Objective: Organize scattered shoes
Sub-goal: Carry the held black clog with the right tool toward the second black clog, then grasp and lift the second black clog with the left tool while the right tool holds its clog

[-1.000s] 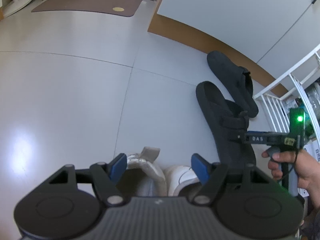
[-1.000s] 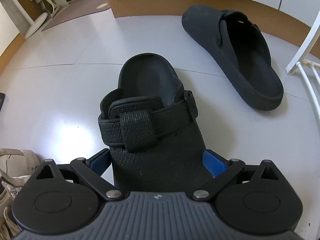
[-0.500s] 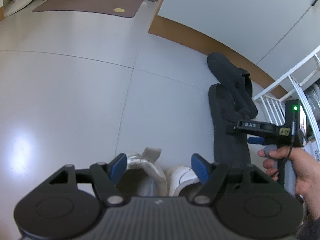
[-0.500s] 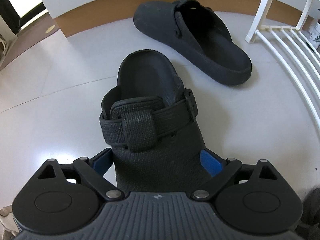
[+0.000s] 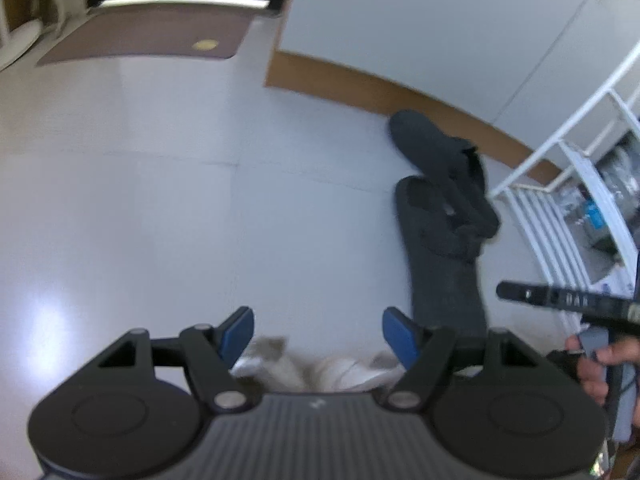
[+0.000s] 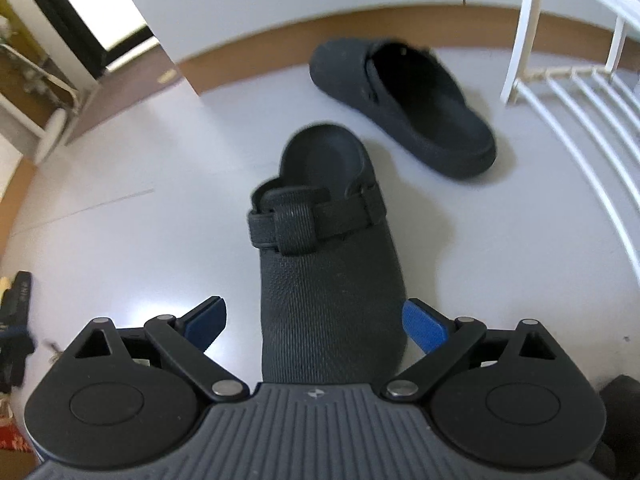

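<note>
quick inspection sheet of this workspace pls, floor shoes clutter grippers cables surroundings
surface: pale glossy floor, tiled, with glare.
job's things: near black clog on the floor, toe between the right gripper's fingers, untouched; far black clog lies apart beside the baseboard; light shoes sit under the left gripper.
clutter: small dark item at the floor's left edge, unclear.
grippers: left gripper open; right gripper open, straddling the clog's toe.
cables: thin dark cord by the hand, blurred.
surroundings: white rack, brown mat, wooden baseboard.
</note>
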Demonstrator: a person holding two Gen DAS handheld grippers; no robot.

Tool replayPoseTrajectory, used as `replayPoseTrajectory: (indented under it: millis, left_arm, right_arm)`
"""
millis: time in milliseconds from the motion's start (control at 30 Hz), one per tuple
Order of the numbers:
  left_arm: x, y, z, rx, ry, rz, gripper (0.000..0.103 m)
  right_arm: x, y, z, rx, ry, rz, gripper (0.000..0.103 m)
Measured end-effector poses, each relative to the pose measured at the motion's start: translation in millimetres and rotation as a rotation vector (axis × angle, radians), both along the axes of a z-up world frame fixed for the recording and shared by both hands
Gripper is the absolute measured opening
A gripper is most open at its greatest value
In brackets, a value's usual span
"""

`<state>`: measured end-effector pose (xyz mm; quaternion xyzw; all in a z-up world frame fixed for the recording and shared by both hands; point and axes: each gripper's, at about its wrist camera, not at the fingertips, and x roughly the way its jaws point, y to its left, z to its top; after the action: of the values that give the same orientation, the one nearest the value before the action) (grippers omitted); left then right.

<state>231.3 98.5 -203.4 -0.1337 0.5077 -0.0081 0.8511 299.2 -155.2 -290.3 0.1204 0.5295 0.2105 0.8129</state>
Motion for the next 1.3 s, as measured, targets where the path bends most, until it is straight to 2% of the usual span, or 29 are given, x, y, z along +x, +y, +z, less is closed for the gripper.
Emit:
replayPoseTrajectory:
  millis: [167, 267, 400, 533, 667, 700, 767, 900, 1000, 1167, 1300]
  left_arm:
    - [27.0, -23.5, 22.4, 0.055, -0.016, -0.082, 0.074]
    - [43.9, -39.9, 23.7, 0.111, -0.015, -0.154, 0.073]
    - [69.1, -59.6, 1.2, 0.135, 0.009, -0.234, 0.074]
    - [94.9, -78.1, -12.0, 0.156, 0.018, -0.295, 0.073]
    - [129.9, -99.4, -8.8, 0.158, -0.008, -0.333, 0.073]
    - [139.4, -104.6, -8.2, 0.162, -0.015, -0.338, 0.073]
    - [159.8, -115.1, -8.1, 0.171, -0.025, -0.340, 0.073]
    - [196.2, -132.4, -11.4, 0.142, -0.028, -0.327, 0.073]
    - [224.5, -153.9, -17.8, 0.156, -0.020, -0.352, 0.073]
    - [260.7, -181.9, -32.3, 0.178, 0.015, -0.376, 0.073]
    - [286.9, -208.9, -45.7, 0.217, 0.022, -0.414, 0.073]
  right_arm:
    - [-26.3, -16.8, 22.8, 0.065, -0.055, 0.018, 0.098]
    - [-35.3, -24.7, 21.3, 0.074, -0.061, 0.025, 0.098]
    - [-48.5, -50.0, 15.8, 0.110, -0.100, 0.001, 0.098]
    - [-47.5, -61.1, 6.3, 0.063, -0.092, -0.038, 0.098]
    - [-44.2, -65.2, 1.1, 0.022, -0.098, -0.087, 0.098]
    - [-40.3, -70.8, -1.7, 0.054, -0.051, -0.106, 0.098]
    - [-38.2, -79.0, -4.4, 0.092, -0.013, -0.116, 0.098]
    - [-37.8, -94.5, -5.0, 0.059, -0.023, -0.109, 0.098]
    - [-39.5, -108.6, -6.5, 0.080, -0.020, -0.134, 0.098]
    - [-49.8, -117.6, -9.0, 0.077, -0.042, -0.099, 0.098]
    - [-51.3, -122.8, -17.9, 0.106, -0.008, -0.108, 0.098]
